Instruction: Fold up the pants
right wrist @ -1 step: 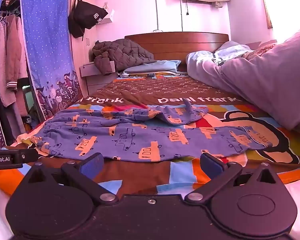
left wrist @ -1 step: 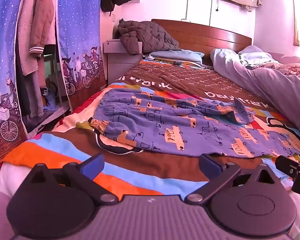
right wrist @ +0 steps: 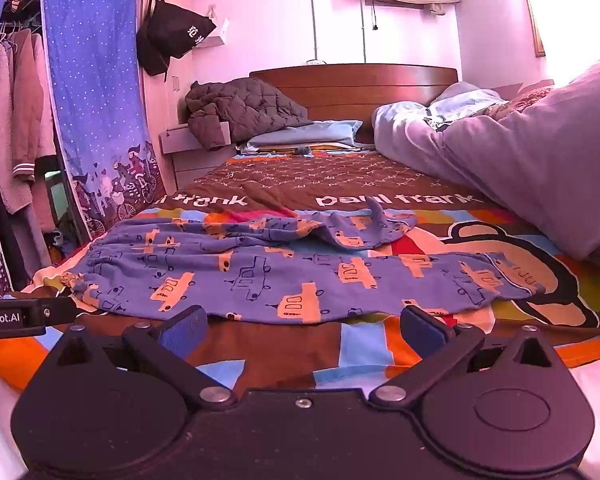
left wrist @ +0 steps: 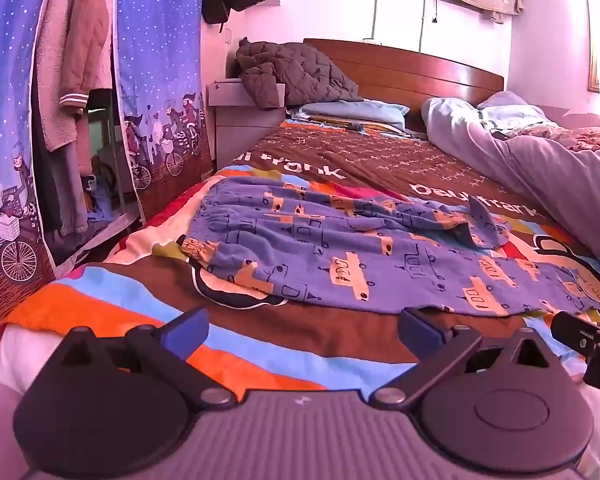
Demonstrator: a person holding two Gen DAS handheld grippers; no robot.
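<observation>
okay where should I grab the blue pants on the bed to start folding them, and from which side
Probably take the pants at their near edge, coming in low from the foot of the bed. They lie flat, waistband left, leg cuffs right. The left gripper suits the waistband corner, the right gripper the near cuff; both are open and empty. The far leg is bunched, so smooth it first.

Ahead of me a bed with a striped cartoon bedspread (left wrist: 112,304) runs to a wooden headboard (left wrist: 404,64). A dark quilted jacket (left wrist: 296,72) slumps over the nightstand (left wrist: 236,120). A lilac duvet (right wrist: 532,160) is heaped on my right. A blue starry curtain (right wrist: 96,92) and a black bag (right wrist: 176,36) hang left.
</observation>
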